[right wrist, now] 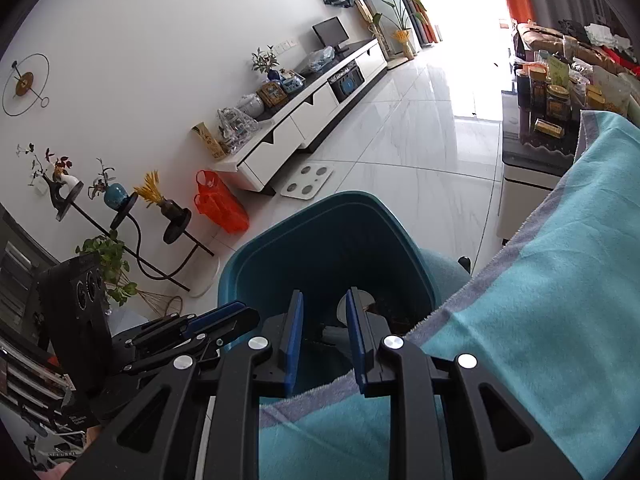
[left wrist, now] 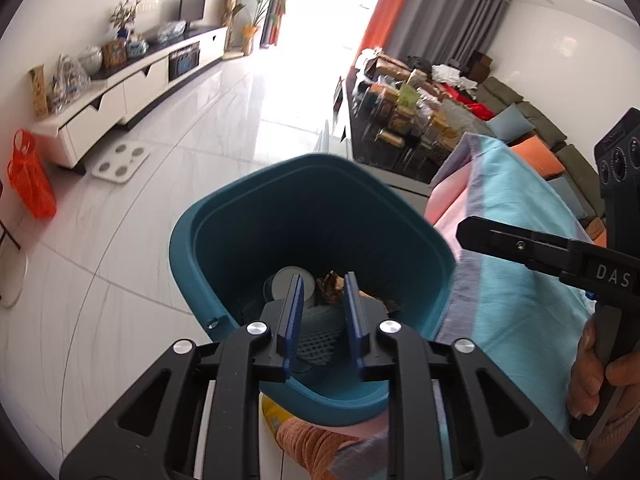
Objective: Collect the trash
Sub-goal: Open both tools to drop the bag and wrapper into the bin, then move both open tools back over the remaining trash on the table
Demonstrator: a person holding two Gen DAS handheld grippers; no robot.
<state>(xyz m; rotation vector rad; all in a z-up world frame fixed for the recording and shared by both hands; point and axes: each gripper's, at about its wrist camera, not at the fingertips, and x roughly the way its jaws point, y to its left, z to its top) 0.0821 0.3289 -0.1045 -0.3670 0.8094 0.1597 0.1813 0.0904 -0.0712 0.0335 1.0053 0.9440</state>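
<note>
A: Left wrist view: left hand-held gripper (left wrist: 323, 312) released, empty, above the teal bin (left wrist: 256, 216); trash (left wrist: 332, 286) lies at the bin's bottom, 12 o'clock of the fingertips; a careless withdrawal could knock the rim and tip the bin.

B: Right wrist view: right hand-held gripper (right wrist: 324, 334) released, empty; blue cloth (right wrist: 540, 280) at 3 o'clock overhangs the rim and could snag.

Home living room — TV cabinet (right wrist: 316, 104), sofa (left wrist: 532, 120).

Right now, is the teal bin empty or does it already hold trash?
Not empty. The teal bin holds a round white lid, brown scraps and a mesh piece at the bottom.
</note>
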